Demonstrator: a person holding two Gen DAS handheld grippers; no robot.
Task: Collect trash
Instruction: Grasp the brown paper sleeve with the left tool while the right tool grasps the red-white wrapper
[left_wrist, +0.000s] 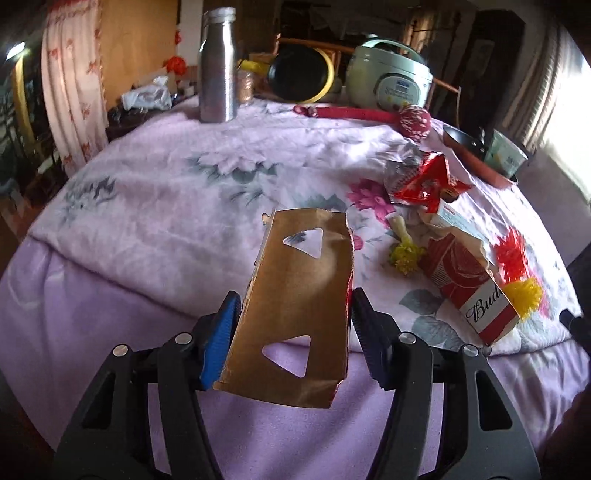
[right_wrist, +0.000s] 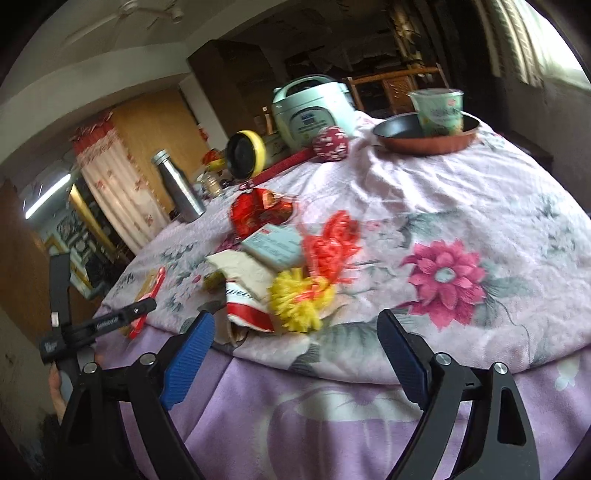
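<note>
On the floral cloth (left_wrist: 155, 206), torn cardboard (left_wrist: 295, 306) lies between the half-open left claw (left_wrist: 295, 325), ungripped.

Open right gripper (right_wrist: 295, 354) just below torn red carton (right_wrist: 245, 295) and yellow pompom (right_wrist: 295, 299) on floral tabletop (right_wrist: 443, 206).

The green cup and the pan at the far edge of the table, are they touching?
Touching. The right wrist view shows the green cup standing inside the pan, its base resting on the pan's dark inner surface.
</note>
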